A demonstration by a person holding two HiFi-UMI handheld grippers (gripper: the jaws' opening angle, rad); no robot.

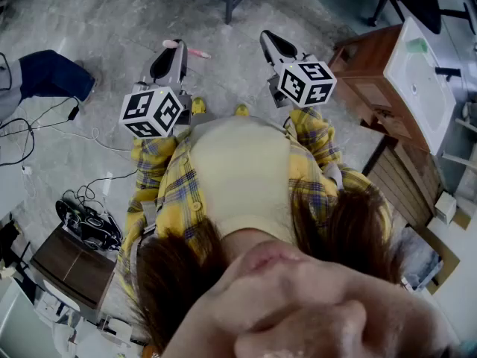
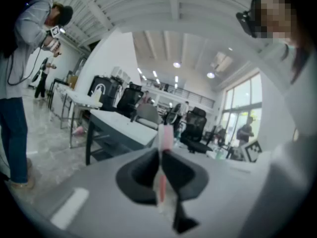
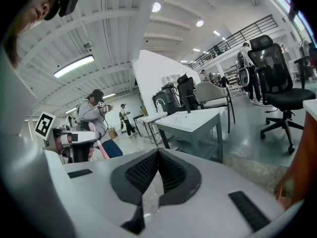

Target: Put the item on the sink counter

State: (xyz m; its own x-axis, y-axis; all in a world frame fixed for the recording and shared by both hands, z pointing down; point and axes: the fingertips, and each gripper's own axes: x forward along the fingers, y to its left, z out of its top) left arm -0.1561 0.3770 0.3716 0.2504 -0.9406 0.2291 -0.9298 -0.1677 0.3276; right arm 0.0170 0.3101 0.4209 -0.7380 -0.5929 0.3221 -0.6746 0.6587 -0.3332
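Observation:
A slim pink and white item, like a toothbrush, is pinched upright in my left gripper, which is shut on it. In the head view the pink item sticks out to the right of the left gripper, over the floor. My right gripper is shut with nothing in it; its jaws meet in the right gripper view. That view also catches the left gripper at its left edge. The sink counter, a wooden cabinet with a white basin, stands at the far right, well away from both grippers.
A small green thing lies on the counter's far end. Cables and a black device lie on the floor at the left. A grey table and an office chair stand ahead. A person stands at the left.

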